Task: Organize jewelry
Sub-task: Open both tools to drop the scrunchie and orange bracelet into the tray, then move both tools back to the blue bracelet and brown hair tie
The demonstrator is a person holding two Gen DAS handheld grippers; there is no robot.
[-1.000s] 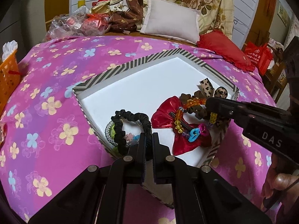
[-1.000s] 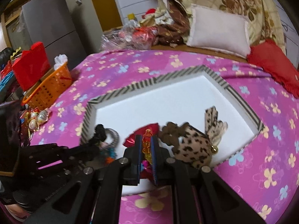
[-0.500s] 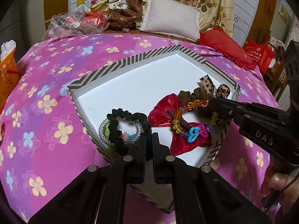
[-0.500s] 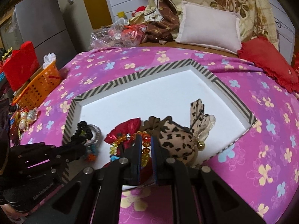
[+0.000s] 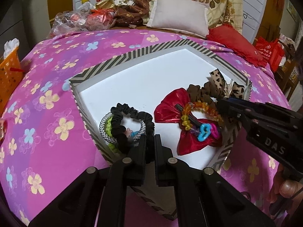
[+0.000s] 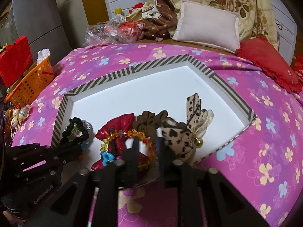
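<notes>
A striped box (image 5: 132, 56) with a white floor lies on the pink flowered bedspread. My left gripper (image 5: 150, 137) pinches the near edge of a black scrunchie (image 5: 132, 111), which rests on a checked bangle (image 5: 103, 121) in the box's near left corner; its jaws are opening slightly. The jaws of my right gripper (image 6: 146, 140) are opening and stand apart, and an orange beaded bracelet (image 6: 136, 134) runs loose between them. The bracelet lies on a red shiny bow (image 6: 121, 124), beside a leopard-print bow (image 6: 176, 136).
An orange basket (image 6: 32, 81) stands off the bed's left edge. At the head of the bed lie a white pillow (image 5: 178, 20), a red cushion (image 5: 233, 41) and plastic bags (image 5: 75, 19). A person's hand (image 5: 286, 189) holds the right gripper's handle.
The right gripper's jaws have spread apart off the beaded bracelet, which now rests on the red bow. The left gripper still sits on the black scrunchie, its gap barely wider.
</notes>
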